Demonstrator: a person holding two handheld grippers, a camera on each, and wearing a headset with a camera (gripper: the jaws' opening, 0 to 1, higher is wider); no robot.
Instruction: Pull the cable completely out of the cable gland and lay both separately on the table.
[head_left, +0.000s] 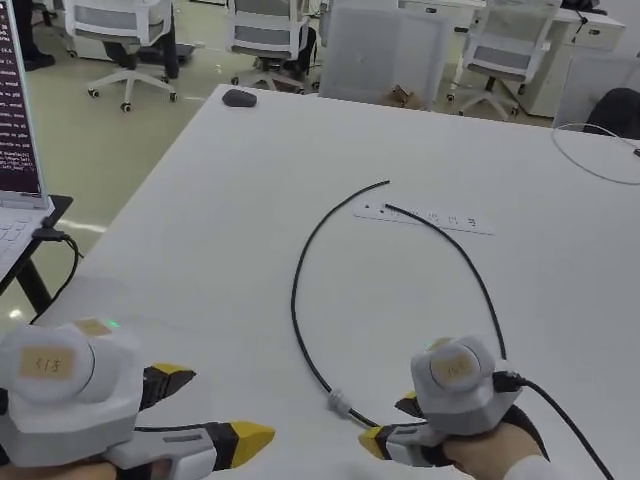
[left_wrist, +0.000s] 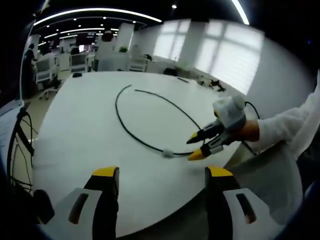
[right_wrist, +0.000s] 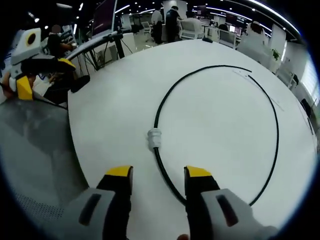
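A long black cable (head_left: 296, 290) lies in a wide loop on the white table (head_left: 220, 230). A small white cable gland (head_left: 340, 402) is threaded on it near the front edge. My right gripper (head_left: 388, 422) is open just right of the gland. In the right gripper view the gland (right_wrist: 154, 138) lies a little ahead of the right gripper (right_wrist: 159, 171), and the cable (right_wrist: 170, 93) runs back between the jaws. My left gripper (head_left: 210, 408) hangs open off the table's front left, holding nothing. The left gripper view shows its own gripper (left_wrist: 162, 172) facing the gland (left_wrist: 168, 152) and the right gripper (left_wrist: 200, 145).
A white power strip (head_left: 430, 217) lies under the cable's far ends. A dark mouse (head_left: 239, 97) sits at the far edge, and a thin white cable (head_left: 590, 165) curls at the far right. A laptop (head_left: 15, 150) stands on a side stand left. Office chairs stand behind.
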